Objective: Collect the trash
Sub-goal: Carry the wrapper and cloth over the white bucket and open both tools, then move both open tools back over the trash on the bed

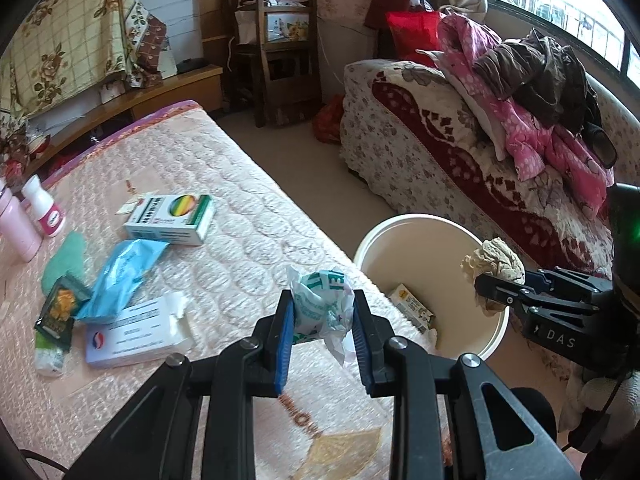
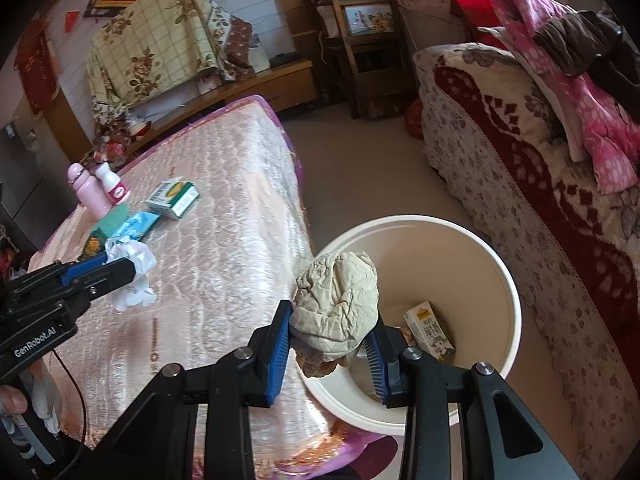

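Crumpled wrapper (image 1: 322, 300) between left claw (image 1: 323, 330) pads

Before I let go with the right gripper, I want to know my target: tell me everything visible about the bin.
The bin is a round, cream bucket, plastic by its look, open-topped and upright on the floor between the bed and sofa. A small printed carton lies inside at the bottom. The right gripper holds a crumpled beige wad over its near rim.

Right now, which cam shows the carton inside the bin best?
Right wrist: it looks down into the bin, showing the carton face on. Left wrist shows only the carton at a slant behind the rim.
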### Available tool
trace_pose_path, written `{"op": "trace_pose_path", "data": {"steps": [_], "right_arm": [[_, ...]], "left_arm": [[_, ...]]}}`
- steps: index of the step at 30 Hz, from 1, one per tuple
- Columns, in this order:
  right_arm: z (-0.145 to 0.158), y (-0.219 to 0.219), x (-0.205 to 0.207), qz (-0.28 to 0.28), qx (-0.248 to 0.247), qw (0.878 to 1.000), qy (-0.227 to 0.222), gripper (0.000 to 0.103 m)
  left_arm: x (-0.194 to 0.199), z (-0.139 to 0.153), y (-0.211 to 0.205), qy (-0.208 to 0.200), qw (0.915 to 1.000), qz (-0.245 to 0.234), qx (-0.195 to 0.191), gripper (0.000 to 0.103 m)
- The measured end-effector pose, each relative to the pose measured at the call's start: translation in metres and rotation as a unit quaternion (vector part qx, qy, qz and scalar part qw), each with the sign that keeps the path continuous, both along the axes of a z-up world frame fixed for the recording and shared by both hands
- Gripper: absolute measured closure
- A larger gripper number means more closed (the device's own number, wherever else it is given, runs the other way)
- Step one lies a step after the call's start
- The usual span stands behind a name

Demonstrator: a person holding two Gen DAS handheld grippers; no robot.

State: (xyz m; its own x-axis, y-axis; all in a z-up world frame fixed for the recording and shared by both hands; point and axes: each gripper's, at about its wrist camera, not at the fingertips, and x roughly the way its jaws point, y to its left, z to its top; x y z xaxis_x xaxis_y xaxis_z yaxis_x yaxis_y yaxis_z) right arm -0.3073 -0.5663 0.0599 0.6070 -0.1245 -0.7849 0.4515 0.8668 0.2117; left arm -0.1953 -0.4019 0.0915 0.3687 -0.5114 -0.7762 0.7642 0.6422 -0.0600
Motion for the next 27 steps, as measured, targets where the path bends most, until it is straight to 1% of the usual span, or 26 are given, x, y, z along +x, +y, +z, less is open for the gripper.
{"op": "trace_pose_path", "data": {"steps": [4,12,14,15,16,17,18,19,20,24,27], "right_arm": [[-0.009,-0.013,-0.004,-0.014,0.005,1.0,0.007,0.066],[-0.026,-0.037,-0.014,-0.045,0.012,0.999,0.023,0.064],[-0.03,-0.043,-0.016,-0.053,0.011,0.998,0.027,0.064],[-0.032,-0.046,-0.017,-0.058,0.011,0.998,0.029,0.064],[-0.034,-0.049,-0.018,-0.062,0.012,0.998,0.032,0.064],[-0.037,-0.052,-0.018,-0.065,0.016,0.997,0.035,0.053],[-0.04,-0.055,-0.019,-0.068,0.022,0.997,0.035,0.037],[-0.042,-0.058,-0.02,-0.073,0.028,0.996,0.033,0.032],[-0.043,-0.06,-0.021,-0.075,0.031,0.996,0.031,0.032],[-0.044,-0.061,-0.023,-0.079,0.034,0.996,0.028,0.032],[-0.043,-0.059,-0.021,-0.075,0.039,0.996,0.027,0.032]], "left_arm": [[-0.001,-0.004,-0.017,0.012,0.9998,-0.013,-0.004,0.074],[-0.006,-0.014,-0.054,0.058,0.9969,-0.045,-0.028,0.074],[-0.006,-0.017,-0.061,0.072,0.9953,-0.049,-0.041,0.068],[-0.006,-0.018,-0.064,0.077,0.9948,-0.05,-0.045,0.058],[-0.006,-0.019,-0.066,0.082,0.994,-0.052,-0.05,0.046],[-0.005,-0.019,-0.067,0.089,0.9927,-0.053,-0.061,0.039],[-0.004,-0.019,-0.067,0.093,0.9918,-0.053,-0.069,0.031],[-0.004,-0.019,-0.066,0.095,0.9912,-0.051,-0.076,0.03],[-0.002,-0.019,-0.065,0.096,0.991,-0.049,-0.078,0.03],[0.002,-0.019,-0.057,0.097,0.9921,-0.038,-0.071,0.03],[0.005,-0.018,-0.046,0.086,0.9945,-0.019,-0.057,0.03]]}}
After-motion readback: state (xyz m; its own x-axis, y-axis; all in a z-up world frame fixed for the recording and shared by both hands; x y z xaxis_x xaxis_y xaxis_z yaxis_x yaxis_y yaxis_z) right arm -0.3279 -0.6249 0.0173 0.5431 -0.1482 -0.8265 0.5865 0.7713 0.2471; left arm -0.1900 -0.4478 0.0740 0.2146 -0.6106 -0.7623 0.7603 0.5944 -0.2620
